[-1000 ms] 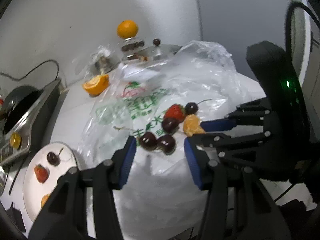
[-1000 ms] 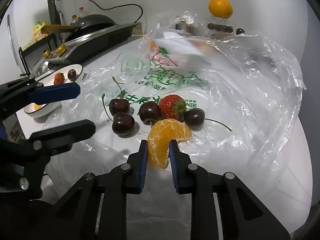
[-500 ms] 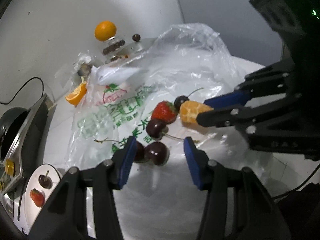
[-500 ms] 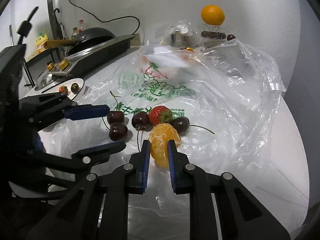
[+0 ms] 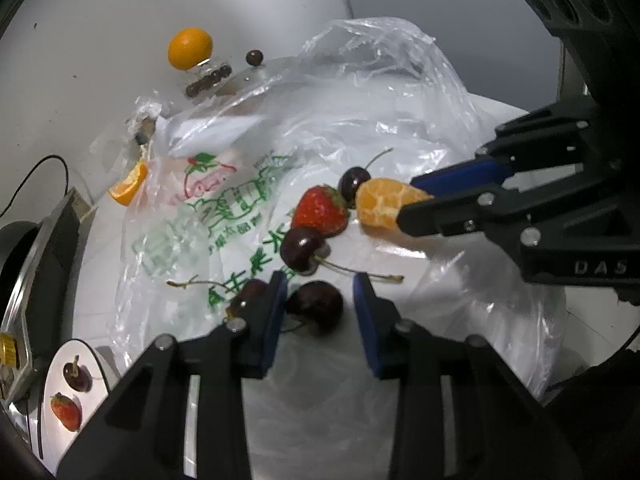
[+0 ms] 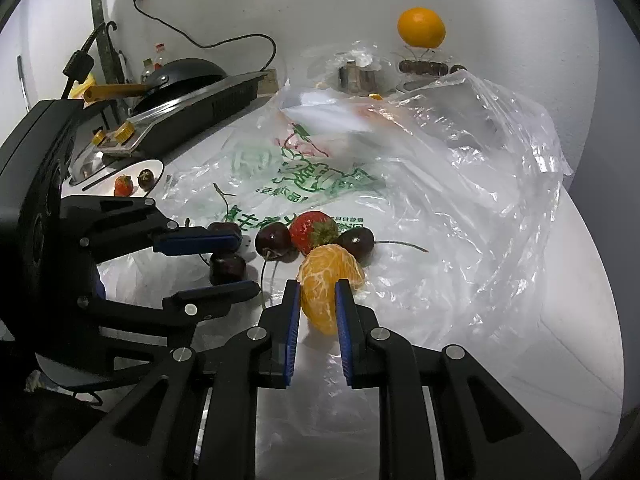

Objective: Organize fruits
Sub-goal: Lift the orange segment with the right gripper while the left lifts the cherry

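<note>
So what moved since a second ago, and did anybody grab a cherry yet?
The left gripper moved forward, and its open jaws now sit either side of one cherry without closing on it. The right gripper already held the orange segment and has raised it a little. The strawberry, the other cherries and the plastic bag stayed where they were.

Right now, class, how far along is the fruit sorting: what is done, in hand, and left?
Done: a strawberry and a cherry lie on the white plate. In hand: the right gripper clamps the peeled orange piece; the left gripper sits open around a dark cherry. Left: another strawberry and more cherries on the plastic bag.
</note>
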A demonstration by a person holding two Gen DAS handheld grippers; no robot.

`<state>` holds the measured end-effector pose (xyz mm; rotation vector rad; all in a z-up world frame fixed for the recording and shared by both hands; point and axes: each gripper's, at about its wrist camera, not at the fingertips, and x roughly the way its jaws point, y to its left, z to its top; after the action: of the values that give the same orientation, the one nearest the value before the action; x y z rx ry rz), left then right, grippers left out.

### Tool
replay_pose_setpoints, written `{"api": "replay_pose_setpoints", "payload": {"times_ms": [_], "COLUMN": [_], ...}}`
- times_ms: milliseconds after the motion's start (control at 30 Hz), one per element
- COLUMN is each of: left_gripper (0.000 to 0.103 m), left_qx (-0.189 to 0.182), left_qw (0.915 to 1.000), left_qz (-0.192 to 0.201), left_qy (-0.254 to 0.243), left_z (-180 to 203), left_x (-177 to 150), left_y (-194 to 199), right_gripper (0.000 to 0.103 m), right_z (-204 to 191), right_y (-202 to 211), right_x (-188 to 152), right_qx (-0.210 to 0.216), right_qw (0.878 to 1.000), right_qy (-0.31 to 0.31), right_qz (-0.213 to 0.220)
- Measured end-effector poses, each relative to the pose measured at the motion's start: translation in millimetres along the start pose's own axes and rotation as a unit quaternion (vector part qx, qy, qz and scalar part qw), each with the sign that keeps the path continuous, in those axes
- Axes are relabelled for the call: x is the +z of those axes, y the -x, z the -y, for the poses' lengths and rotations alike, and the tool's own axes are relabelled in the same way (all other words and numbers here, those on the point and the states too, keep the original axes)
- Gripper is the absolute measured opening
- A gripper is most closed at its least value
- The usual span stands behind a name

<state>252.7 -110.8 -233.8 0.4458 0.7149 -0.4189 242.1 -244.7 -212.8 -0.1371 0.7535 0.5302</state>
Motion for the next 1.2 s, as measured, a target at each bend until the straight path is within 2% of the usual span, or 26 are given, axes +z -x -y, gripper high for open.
{"api": "replay_pose_setpoints", "payload": {"times_ms": [200,267,367,500,633,700,767,900,1200], "left_gripper": [0.034,0.029,0.029,0.029,0.028,0.028,0.028,0.028,0.028], "left_qx": [-0.011,-0.013,-0.012,-0.014,-0.022,-0.026,-0.028,-0.031,-0.038], "left_qw": [0.9999,0.9998,0.9998,0.9997,0.9993,0.9991,0.999,0.9985,0.9968], "left_qz": [-0.01,-0.012,-0.014,-0.014,-0.012,-0.007,-0.004,0.004,0.021], "left_qy": [0.006,0.007,0.008,0.016,0.028,0.032,0.035,0.045,0.068], "left_z": [-2,-2,-1,-1,-1,0,0,-4,-13], "left_x": [0,-1,-3,-6,-8,-8,-8,-9,-9], "left_y": [-2,-1,2,7,12,17,20,26,40], "right_gripper": [0.019,0.019,0.02,0.032,0.037,0.037,0.03,0.026,0.025], "right_z": [0,0,0,1,-1,-2,-4,-4,-11], "right_y": [-3,-4,-9,-15,-22,-25,-26,-23,1], "right_x": [-4,-5,-6,-6,-2,0,0,0,12], "right_qx": [-0.003,-0.005,-0.005,-0.004,-0.008,-0.015,-0.022,-0.023,-0.024], "right_qw": [1.0,1.0,1.0,0.999,0.999,0.999,0.999,0.999,1.0], "right_qy": [0.001,0.001,-0.006,-0.019,-0.026,-0.022,-0.012,-0.01,0.004], "right_qz": [-0.009,-0.011,-0.02,-0.029,-0.025,-0.024,-0.023,-0.021,0.009]}}
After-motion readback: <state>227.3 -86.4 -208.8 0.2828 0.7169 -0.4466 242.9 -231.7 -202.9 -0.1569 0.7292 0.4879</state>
